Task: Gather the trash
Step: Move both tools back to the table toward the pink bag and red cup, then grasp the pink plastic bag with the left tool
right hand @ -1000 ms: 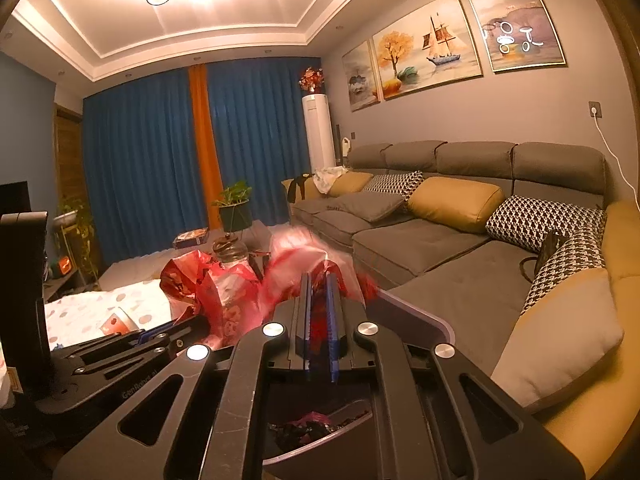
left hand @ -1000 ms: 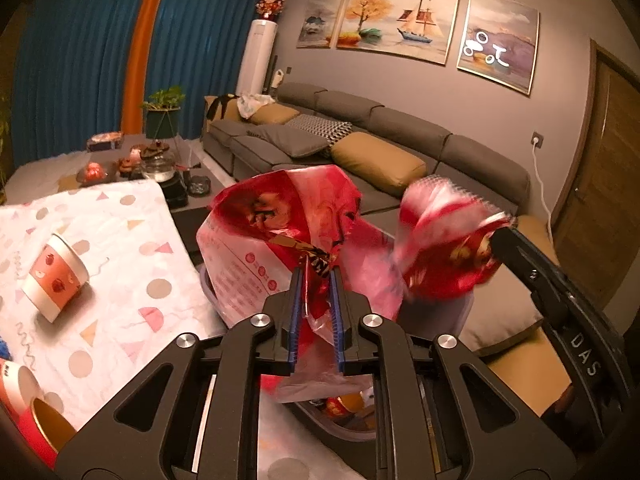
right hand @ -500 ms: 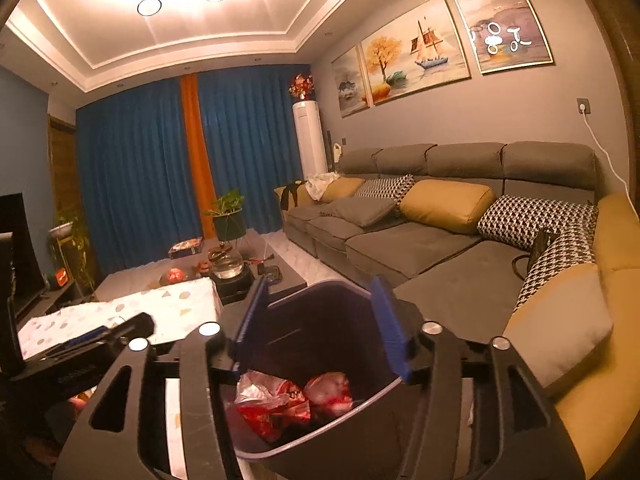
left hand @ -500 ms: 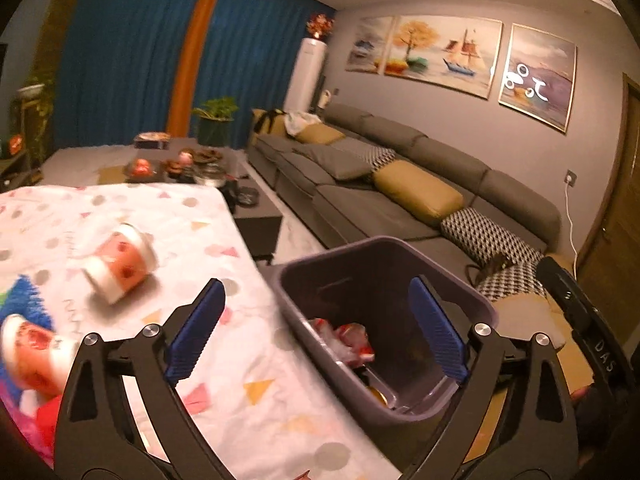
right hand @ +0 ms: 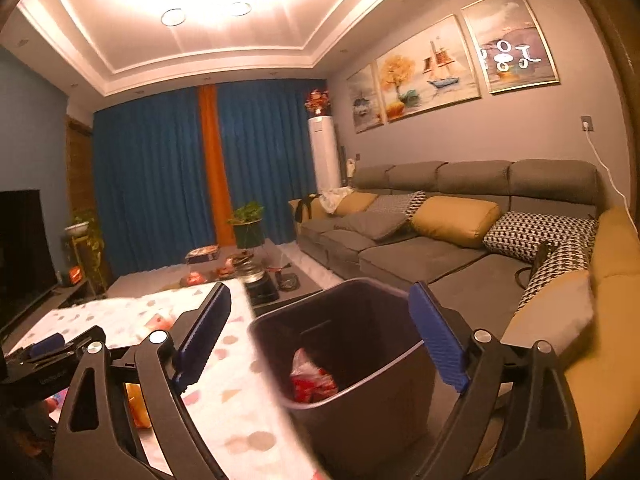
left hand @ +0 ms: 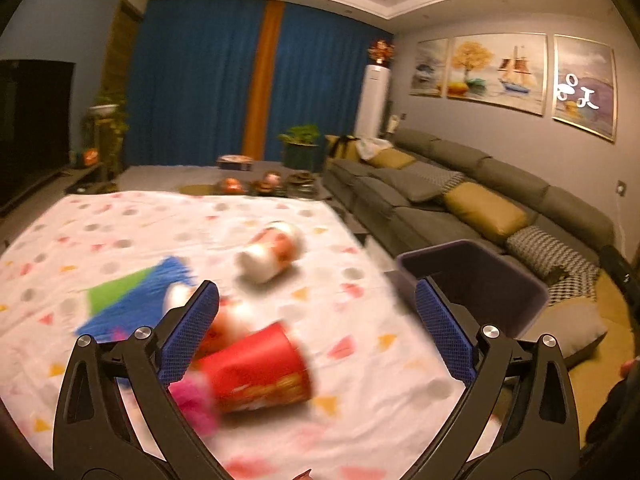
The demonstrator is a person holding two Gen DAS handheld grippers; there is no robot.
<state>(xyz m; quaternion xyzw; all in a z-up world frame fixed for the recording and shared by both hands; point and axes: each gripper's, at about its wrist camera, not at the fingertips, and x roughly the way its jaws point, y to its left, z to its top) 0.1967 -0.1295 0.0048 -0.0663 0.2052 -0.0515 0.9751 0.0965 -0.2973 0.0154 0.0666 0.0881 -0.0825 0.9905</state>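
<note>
**Both grippers empty, next piece of trash to pick**

With both sets of jaws having just been opening and nothing between them, I am between drop and next pick. My left gripper [left hand: 316,332] stands wide over the table [left hand: 120,216], and my right gripper [right hand: 320,336] stands wide above the bin [right hand: 360,396], where a crumpled red wrapper [right hand: 310,380] already lies at the bottom.

To do this step well, I judge the left should slow first: the view is smeared, so aiming now would be guesswork. The red paper cup [left hand: 256,372] lies on its side just ahead of the left pads and looks the nearest target. I would straddle its round wall across the middle, jaws level with the table, and close gently, since thin paper would likely crush and slip. The right should stay clear of the bin's rim.

Further out lie a white and red cup [left hand: 272,252], also on its side, and a blue and green packet [left hand: 132,296] that looks flat and crinkly. A pink, fuzzy-looking thing [left hand: 196,400] touches the red cup; what it is I cannot tell. The cloth on the table is soft, white with coloured dots and triangles, and may drag. The bin is dark, smooth, rigid plastic, standing just beside the table's edge.
</note>
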